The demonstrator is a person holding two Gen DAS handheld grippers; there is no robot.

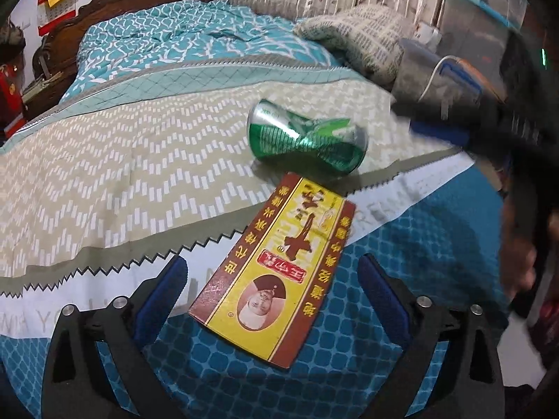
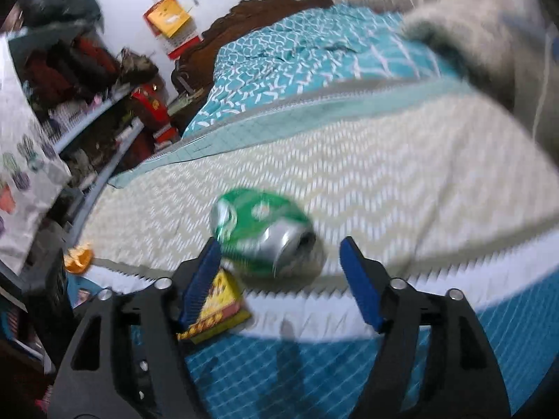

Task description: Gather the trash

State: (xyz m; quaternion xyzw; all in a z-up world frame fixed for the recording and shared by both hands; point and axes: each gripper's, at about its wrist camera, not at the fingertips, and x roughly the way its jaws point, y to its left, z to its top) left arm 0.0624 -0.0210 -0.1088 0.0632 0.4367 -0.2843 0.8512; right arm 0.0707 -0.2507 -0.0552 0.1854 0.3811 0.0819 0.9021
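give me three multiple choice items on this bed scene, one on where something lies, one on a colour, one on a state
1. Where does the flat yellow and red carton lie in the left wrist view?
A. on the bedspread between the left claw's blue pads, nearer than the can
B. on top of the can
C. on the wooden headboard

2. What colour is the can?
A. red and black
B. green and silver
C. plain white

3. What state is the can in?
A. upright and undented
B. held up in a claw
C. crushed at the middle, lying on its side

Answers:
1 A, the carton sits on the cover between the two pads, the can beyond its far end.
2 B, green print with bare silver metal shows in both views.
3 C, its waist is pinched in and it rests on the bedspread, with the right claw open and not touching it.
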